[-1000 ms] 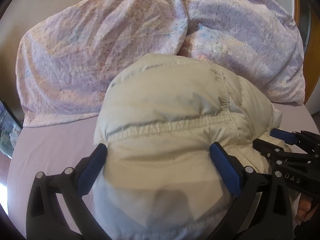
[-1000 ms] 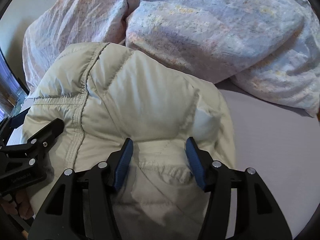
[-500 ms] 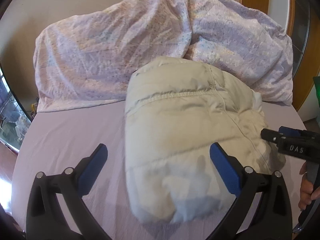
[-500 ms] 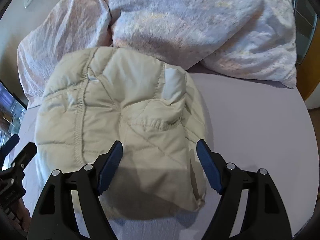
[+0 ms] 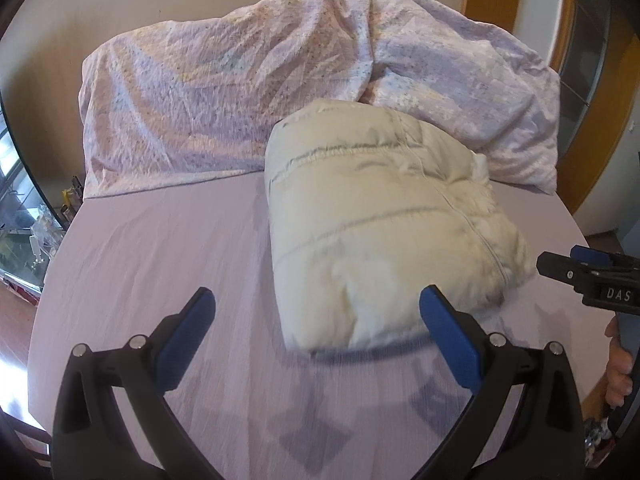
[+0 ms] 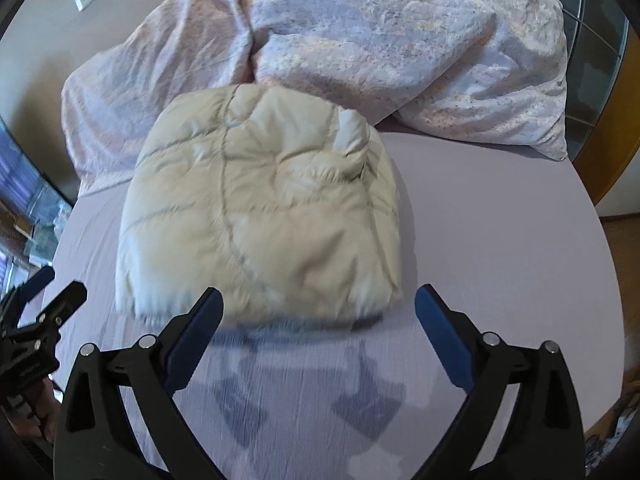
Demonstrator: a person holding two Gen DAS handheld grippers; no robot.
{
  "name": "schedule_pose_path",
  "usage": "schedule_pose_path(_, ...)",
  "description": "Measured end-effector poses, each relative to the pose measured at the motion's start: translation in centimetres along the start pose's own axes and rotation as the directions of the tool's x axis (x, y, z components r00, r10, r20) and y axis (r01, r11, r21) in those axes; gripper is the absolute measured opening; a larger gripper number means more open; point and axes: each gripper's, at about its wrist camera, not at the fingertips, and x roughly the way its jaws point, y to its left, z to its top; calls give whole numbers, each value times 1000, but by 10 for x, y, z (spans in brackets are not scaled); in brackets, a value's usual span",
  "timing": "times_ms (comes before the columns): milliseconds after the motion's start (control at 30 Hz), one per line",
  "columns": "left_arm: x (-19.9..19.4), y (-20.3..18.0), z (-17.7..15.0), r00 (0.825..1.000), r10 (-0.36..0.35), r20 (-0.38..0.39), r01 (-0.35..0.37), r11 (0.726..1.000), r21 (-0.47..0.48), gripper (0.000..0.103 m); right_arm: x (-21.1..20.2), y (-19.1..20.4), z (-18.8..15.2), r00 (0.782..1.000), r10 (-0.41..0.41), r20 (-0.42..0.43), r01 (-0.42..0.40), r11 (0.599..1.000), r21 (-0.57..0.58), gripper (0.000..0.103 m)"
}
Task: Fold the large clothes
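Jaws wide, empty on left gripper (image 5: pixel 316 312) and right gripper (image 6: pixel 318 308); cream puffer jacket (image 6: pixel 260 208) folded on bed (image 5: pixel 160 248); folding seems complete; next likely tidy or set aside

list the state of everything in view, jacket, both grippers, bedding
cream puffer jacket: folded into a compact bundle, lying on the sheet, not held
left gripper: open, empty, clear of the jacket
right gripper: open, empty, clear of the jacket
floral duvet: crumpled, heaped behind the jacket
lilac sheet: spread flat, lightly wrinkled
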Motion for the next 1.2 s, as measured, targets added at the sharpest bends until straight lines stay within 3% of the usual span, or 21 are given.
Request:
schedule_pose_path(233, -29, 1, -21, 999, -35, -11, 35, 999, 31, 101, -17, 13, -31, 999, 34, -33, -34, 999, -9, 100)
schedule_pose_path(600, -43, -6, -44, 995, -83, -46, 83, 997, 1, 101, -36, 20, -53, 997, 55, -56, -55, 998, 11, 100)
schedule_pose_path(1033, -67, -11, -51, 994, -105, 14, 105, 994, -14, 101, -59, 26, -62, 999, 34, 19, -35, 999, 24, 100)
schedule_pose_path(1200, -65, -12, -52, 994, -105, 3, 105, 994, -24, 101, -61, 26, -64, 999, 33, 29, -34, 999, 32, 100)
